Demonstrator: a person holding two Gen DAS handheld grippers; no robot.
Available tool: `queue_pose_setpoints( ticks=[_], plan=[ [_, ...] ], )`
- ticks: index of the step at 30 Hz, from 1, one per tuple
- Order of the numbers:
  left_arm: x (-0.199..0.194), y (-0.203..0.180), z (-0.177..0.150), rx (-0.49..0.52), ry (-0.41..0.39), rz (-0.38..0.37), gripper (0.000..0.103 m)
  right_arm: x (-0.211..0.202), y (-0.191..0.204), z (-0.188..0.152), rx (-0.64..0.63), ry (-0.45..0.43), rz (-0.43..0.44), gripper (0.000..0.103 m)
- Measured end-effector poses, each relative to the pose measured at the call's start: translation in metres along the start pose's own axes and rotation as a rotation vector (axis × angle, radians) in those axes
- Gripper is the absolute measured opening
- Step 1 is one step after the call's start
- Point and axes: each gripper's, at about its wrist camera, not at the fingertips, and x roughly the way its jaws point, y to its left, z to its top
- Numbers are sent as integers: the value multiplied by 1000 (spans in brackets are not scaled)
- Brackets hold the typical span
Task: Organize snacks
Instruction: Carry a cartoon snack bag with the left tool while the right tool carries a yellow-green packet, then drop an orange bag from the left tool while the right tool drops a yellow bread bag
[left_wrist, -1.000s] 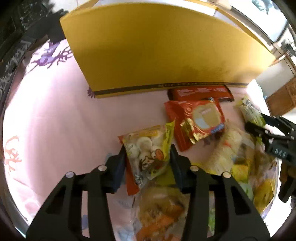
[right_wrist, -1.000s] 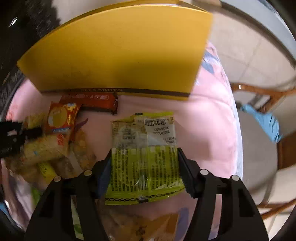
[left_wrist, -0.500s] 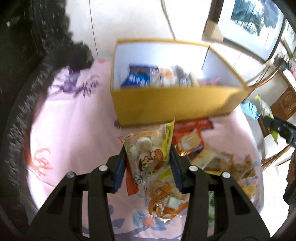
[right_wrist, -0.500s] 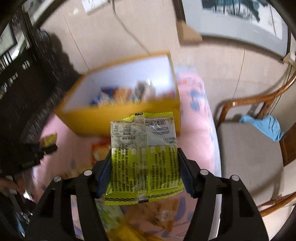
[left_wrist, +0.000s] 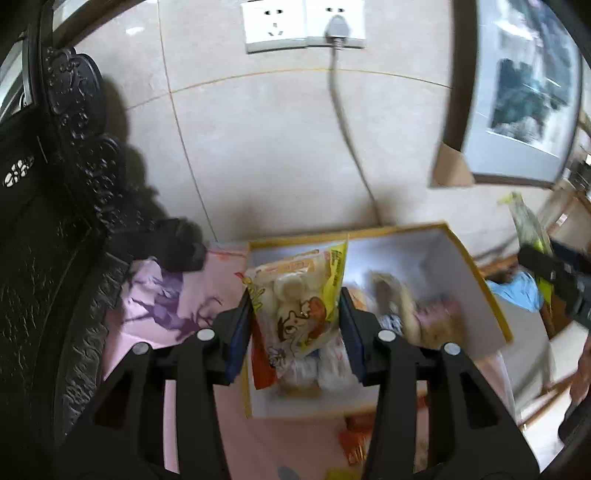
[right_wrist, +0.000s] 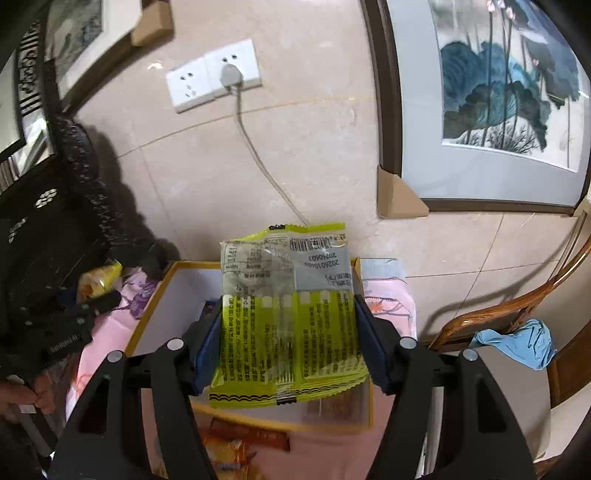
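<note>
My left gripper (left_wrist: 293, 325) is shut on a yellow cartoon snack bag (left_wrist: 301, 295), held in the air over the open yellow box (left_wrist: 487, 291). Several packets (left_wrist: 399, 314) lie inside the box. My right gripper (right_wrist: 288, 341) is shut on a lime-green flat snack packet (right_wrist: 288, 314), also above the yellow box (right_wrist: 147, 314). The right gripper (left_wrist: 554, 273) with its green packet shows at the right edge of the left wrist view. The left gripper (right_wrist: 92, 295) with its yellow bag appears at the left of the right wrist view.
Red and orange snack packets (right_wrist: 243, 435) lie on the pink floral cloth (right_wrist: 388, 306) in front of the box. A dark carved cabinet (left_wrist: 48, 221) stands left, a wooden chair (right_wrist: 509, 310) with a blue cloth (right_wrist: 521, 343) right. A tiled wall with sockets (right_wrist: 210, 79) and a cord is behind.
Both grippers have risen from the pile of snacks with their packets and tilted up. The box's open inside and the wall behind have come into view.
</note>
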Motion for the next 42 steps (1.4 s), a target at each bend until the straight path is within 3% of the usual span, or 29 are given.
queue_pose_setpoints(
  ticks=[3,9,10,11,12,16,20,24,28,30,33,36,39,41,42],
  plan=[
    [22,7,11,-71,27,-77,44,22,-9,-1,26,25,-4,65],
    [51,-9,19,12,27,8,48,58,-7,-4,3,56,-67,67],
    [55,-10,19,6,31,28,53,65,-5,-6,-13,60,-70,70],
    [59,-11,17,-4,30,42,83,73,-3,-9,-38,83,-88,85],
    [63,-12,15,-5,34,47,101,77,-2,-12,-51,98,-120,101],
    [53,-9,-7,22,29,17,101,60,13,-27,-148,111,-112,102],
    [43,2,-34,20,90,7,101,27,28,-53,-284,146,-83,102],
    [22,15,-89,81,154,24,101,-11,21,-114,-394,247,-64,102],
    [-5,25,-168,160,235,14,101,-40,-6,-190,-305,404,-135,102],
    [-17,25,-201,207,255,-44,101,-62,-7,-225,-261,439,-38,102],
    [-28,19,-231,296,246,-172,101,-77,12,-263,-363,481,78,102],
    [-25,11,-245,360,247,-250,101,-68,31,-293,-519,566,75,102],
    [-11,7,-257,395,273,-298,101,-56,36,-313,-551,623,69,102],
    [-5,8,-260,387,277,-319,101,-51,34,-321,-535,620,2,101],
    [-4,11,-260,377,266,-343,101,-51,35,-325,-519,616,-33,92]
  ],
)
